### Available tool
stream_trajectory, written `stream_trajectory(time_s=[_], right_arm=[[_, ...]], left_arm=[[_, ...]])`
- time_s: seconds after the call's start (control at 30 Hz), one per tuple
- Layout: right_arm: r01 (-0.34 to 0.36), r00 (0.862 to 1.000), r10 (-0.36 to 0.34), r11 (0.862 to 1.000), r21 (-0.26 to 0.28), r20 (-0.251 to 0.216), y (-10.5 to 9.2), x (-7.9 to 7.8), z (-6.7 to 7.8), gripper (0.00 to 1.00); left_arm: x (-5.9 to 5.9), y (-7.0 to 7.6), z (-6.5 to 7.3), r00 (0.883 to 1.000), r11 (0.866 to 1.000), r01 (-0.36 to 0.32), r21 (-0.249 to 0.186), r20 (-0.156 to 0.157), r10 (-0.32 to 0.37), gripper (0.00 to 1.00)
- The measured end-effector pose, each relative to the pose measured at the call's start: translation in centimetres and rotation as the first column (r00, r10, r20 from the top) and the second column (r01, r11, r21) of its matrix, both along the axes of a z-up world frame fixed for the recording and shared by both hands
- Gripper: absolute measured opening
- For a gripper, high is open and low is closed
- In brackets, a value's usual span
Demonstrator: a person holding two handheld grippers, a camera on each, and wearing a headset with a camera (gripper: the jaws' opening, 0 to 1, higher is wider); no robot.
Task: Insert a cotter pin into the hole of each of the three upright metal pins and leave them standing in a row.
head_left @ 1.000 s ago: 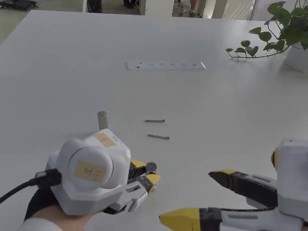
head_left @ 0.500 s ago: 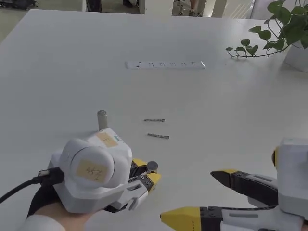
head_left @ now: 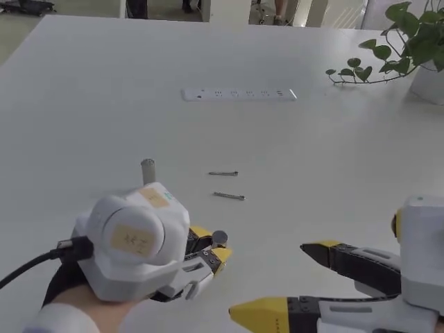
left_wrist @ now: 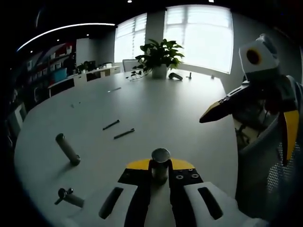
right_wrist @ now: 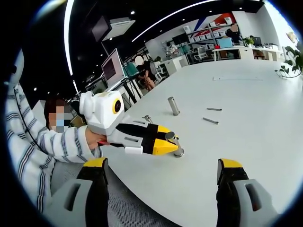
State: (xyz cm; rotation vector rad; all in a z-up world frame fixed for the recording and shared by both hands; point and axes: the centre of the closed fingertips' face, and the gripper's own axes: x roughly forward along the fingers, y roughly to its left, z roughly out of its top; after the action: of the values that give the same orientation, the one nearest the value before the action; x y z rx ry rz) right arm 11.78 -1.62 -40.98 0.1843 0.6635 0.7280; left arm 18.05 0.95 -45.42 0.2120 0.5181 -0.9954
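Observation:
My left gripper (head_left: 210,255) is shut on a flat-headed metal pin (head_left: 219,238), which stands upright with its foot on the white table near the front edge. The same pin (left_wrist: 160,164) sits between the yellow-tipped jaws in the left gripper view. A second metal pin (head_left: 147,171) stands free behind and to the left. Two cotter pins (head_left: 223,173) (head_left: 229,196) lie loose on the table beyond. A third pin (left_wrist: 69,196) lies on its side near the left gripper. My right gripper (head_left: 272,283) hovers wide open to the right, nothing between its jaws, facing the held pin (right_wrist: 173,142).
A white power strip (head_left: 239,94) lies across the far middle of the table (head_left: 333,159). A potted plant (head_left: 411,43) stands at the far right corner. In the right gripper view a person's striped sleeve (right_wrist: 42,142) sits at the table's near edge.

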Motion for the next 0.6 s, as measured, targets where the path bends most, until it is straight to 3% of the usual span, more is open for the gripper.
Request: stream_trajectory(time_s=[0.07,0.2,0.4,0.6], right_arm=[[0.0,1.0,0.0,1.0,-0.001,0.0,0.0,0.0,0.0,0.94],[0.0,1.0,0.0,1.0,-0.003,0.002,0.0,0.0,0.0,0.94],[-0.003,1.0,0.003,1.0,-0.003,0.005,0.1,-0.1,0.1,0.94],[-0.006,1.0,0.006,1.0,-0.005,0.004,0.1,-0.2,0.0,0.94]], left_arm=[[0.0,0.0,0.1,1.0,1.0,0.014,0.004,0.017,-0.014,0.1],[0.0,-0.2,0.5,1.0,1.0,0.018,-0.023,0.019,-0.017,0.13],[-0.2,-0.4,1.7,0.998,0.998,0.048,-0.043,0.047,-0.046,0.33],[-0.8,-0.1,3.0,0.996,0.993,0.083,-0.087,0.022,-0.081,0.44]])
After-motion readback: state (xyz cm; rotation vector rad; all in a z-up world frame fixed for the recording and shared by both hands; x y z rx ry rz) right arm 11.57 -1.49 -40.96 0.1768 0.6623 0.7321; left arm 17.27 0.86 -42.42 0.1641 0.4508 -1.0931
